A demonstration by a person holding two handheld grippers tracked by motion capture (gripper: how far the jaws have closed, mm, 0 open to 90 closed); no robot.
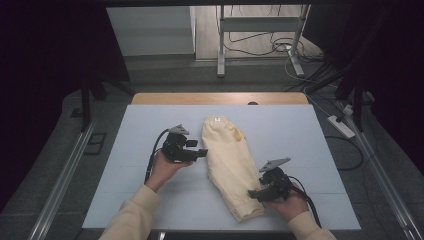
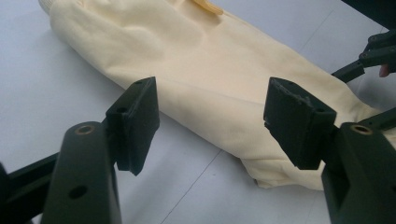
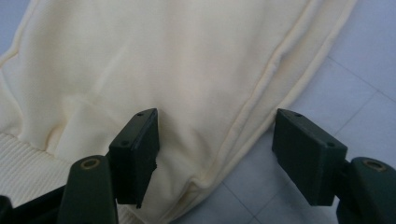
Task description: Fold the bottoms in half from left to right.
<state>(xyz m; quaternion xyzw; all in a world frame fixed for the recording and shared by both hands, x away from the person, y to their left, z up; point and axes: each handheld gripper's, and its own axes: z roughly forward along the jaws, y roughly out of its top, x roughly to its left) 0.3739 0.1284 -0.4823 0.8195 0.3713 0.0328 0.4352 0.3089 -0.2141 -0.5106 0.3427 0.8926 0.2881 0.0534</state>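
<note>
High view: a folded cream garment (image 1: 231,165) lies lengthwise on the white table (image 1: 300,130), a small white label (image 1: 217,119) at its far end, print unreadable. Left gripper (image 1: 202,152) hovers just beside it, right gripper (image 1: 252,195) at its near edge.

Left gripper view: jaws apart, grasping nothing; garment (image 2: 205,70) beyond.

Right gripper view: jaws spread, straddling the garment's seamed edge (image 3: 252,112), not clamped.

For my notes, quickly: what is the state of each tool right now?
Left tool: open, holding nothing, beside the folded pale yellow fabric garment.
Right tool: open, over the garment's edge, gripping nothing.
</note>
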